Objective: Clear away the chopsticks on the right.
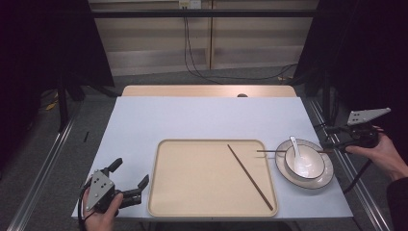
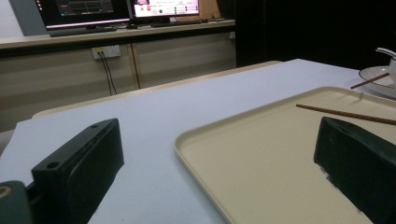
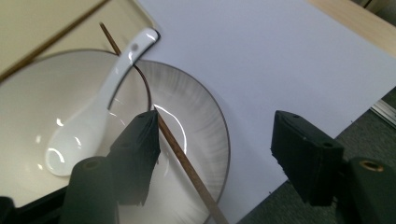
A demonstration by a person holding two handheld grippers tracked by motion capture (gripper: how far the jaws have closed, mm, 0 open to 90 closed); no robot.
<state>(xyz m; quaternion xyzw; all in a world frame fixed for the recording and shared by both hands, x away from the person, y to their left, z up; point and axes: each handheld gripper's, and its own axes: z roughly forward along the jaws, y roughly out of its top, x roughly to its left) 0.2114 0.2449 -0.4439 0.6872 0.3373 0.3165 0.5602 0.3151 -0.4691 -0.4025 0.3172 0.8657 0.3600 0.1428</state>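
A beige tray [image 1: 192, 192] lies at the table's front middle, with one brown chopstick [image 1: 250, 171] slanting across its right half. A second chopstick [image 1: 269, 151] rests across a white bowl [image 1: 308, 166] that stands on a grey-rimmed plate [image 1: 327, 175]; a white spoon [image 1: 294, 149] leans in the bowl. My right gripper [image 1: 331, 137] is open at the plate's right edge. In the right gripper view that chopstick [image 3: 187, 163] runs close along the inner face of one jaw, and my right gripper [image 3: 217, 121] holds nothing. My left gripper [image 1: 131, 172] stands open and empty left of the tray.
The white tabletop [image 1: 202, 118] stretches bare behind the tray, with a wooden strip along its far edge. Metal rails flank the table on both sides. Cables hang from a shelf unit at the back. In the left gripper view, monitors [image 2: 121, 9] stand on a far desk.
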